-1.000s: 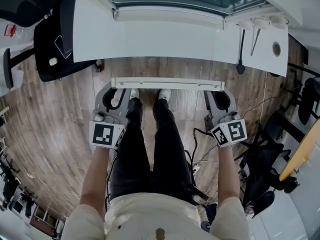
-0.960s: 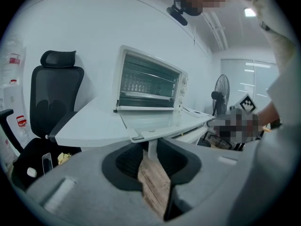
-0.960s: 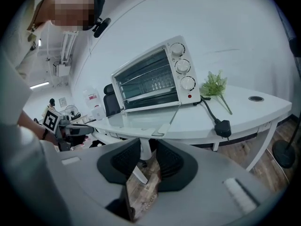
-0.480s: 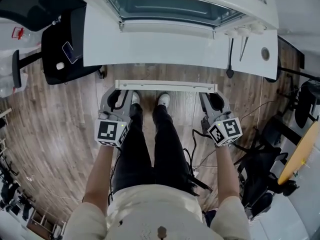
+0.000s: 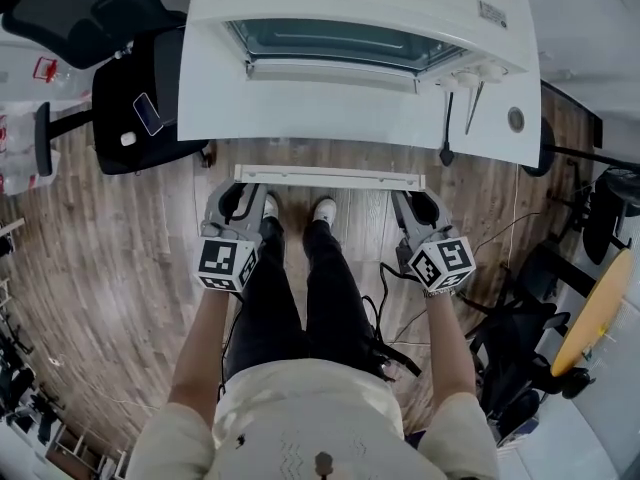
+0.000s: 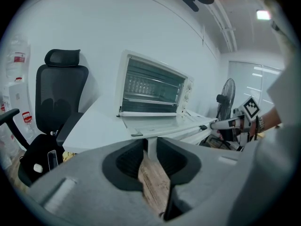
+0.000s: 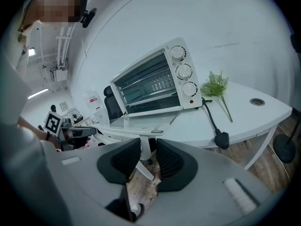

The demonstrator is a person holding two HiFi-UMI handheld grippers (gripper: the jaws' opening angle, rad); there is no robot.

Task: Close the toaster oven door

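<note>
1. Well, the toaster oven (image 5: 340,43) sits on the white table (image 5: 300,108) with its door folded down toward the person. It is open, and the racks (image 6: 151,86) show in both gripper views.
2. The door handle (image 5: 330,176), a long white bar, lies crosswise past the table's near edge, over the wooden floor (image 5: 120,268).
3. The left gripper (image 5: 243,193) is clamped on the bar's left end, where a white post of the handle is pinched between its dark pads (image 6: 128,160).
4. The right gripper (image 5: 418,200) grips the right end the same way, post between pads.
5. Round about: three dials (image 7: 184,71) down the oven's right side, a green sprig (image 7: 216,86) and a black cord (image 7: 211,119) beside it, and left of the table a black office chair (image 5: 120,78) with a phone (image 5: 147,114) on its seat.
</note>
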